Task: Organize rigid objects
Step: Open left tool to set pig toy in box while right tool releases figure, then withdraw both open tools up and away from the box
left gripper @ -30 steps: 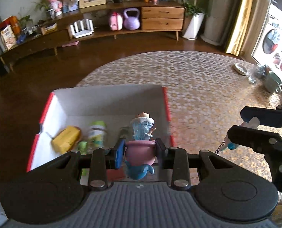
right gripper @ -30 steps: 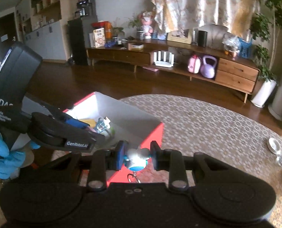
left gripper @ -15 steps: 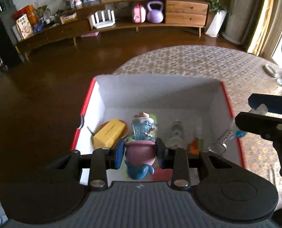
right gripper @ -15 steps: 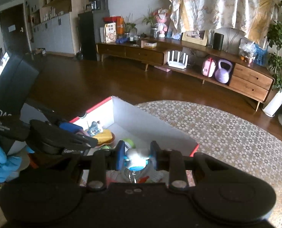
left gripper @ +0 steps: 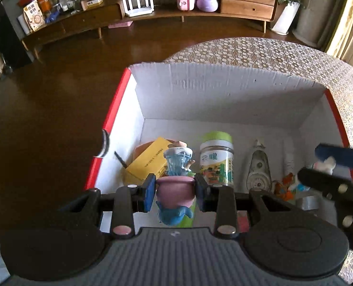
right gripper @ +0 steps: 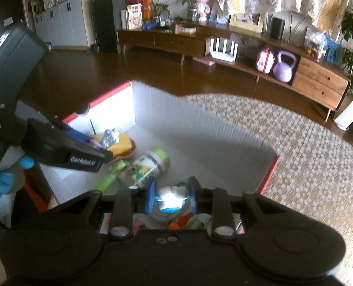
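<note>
The side of the left tool (right gripper: 105, 153), seen in the right wrist view, bears white lettering that reads "GenRobot.AI". On the grey body behind it, the letters "DA" show at the picture's edge, the rest cut off; smaller lines under them are too blurred to read. Just ahead of the left tool, the jar (left gripper: 216, 158) carries a label with a "2" and Chinese characters.

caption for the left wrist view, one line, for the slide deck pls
Left claw holds a pink-and-blue figurine over the open white box, above a yellow carton and green-lidded jar.
</note>
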Tool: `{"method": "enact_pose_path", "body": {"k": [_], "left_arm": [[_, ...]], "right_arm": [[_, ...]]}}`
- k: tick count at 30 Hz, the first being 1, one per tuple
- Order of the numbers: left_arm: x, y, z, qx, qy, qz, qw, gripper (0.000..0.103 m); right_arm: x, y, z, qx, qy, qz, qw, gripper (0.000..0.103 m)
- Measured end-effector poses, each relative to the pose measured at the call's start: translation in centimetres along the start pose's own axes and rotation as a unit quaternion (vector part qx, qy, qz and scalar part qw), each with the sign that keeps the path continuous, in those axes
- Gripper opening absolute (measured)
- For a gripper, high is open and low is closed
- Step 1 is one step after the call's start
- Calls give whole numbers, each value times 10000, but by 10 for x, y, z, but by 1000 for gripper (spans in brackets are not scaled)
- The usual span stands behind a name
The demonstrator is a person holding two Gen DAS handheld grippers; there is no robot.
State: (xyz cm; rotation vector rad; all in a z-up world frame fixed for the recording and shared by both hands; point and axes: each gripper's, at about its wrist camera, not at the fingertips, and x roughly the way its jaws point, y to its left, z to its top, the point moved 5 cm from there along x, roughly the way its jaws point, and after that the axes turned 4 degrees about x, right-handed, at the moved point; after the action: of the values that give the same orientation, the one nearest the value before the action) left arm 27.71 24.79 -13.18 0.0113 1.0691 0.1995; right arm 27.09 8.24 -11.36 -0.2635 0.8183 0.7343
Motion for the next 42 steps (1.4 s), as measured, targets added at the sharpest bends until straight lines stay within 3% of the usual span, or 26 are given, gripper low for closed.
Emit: {"method": "enact_pose_path", "body": {"k": [11, 22, 27, 35, 42], "left_arm": [[25, -6, -10, 83, 219, -44, 9997, 34], [28, -3, -20, -99, 277, -46, 9996, 34], [16, -2, -20, -153, 101, -82, 9998, 36], [-14, 0, -19, -294, -266, -127, 9991, 56], [-44, 1, -19, -328, -650, -40, 9973, 57]], "right_arm": [[7, 8, -22, -27, 362, 129, 9993, 29], [3, 12, -26, 74, 439, 49, 9990, 29], [-5, 7, -25, 278, 361, 88, 9989, 30], [-28, 0, -23, 491, 139, 222, 9984, 31], [-50, 1, -20, 599, -46, 465, 9971, 33]]}}
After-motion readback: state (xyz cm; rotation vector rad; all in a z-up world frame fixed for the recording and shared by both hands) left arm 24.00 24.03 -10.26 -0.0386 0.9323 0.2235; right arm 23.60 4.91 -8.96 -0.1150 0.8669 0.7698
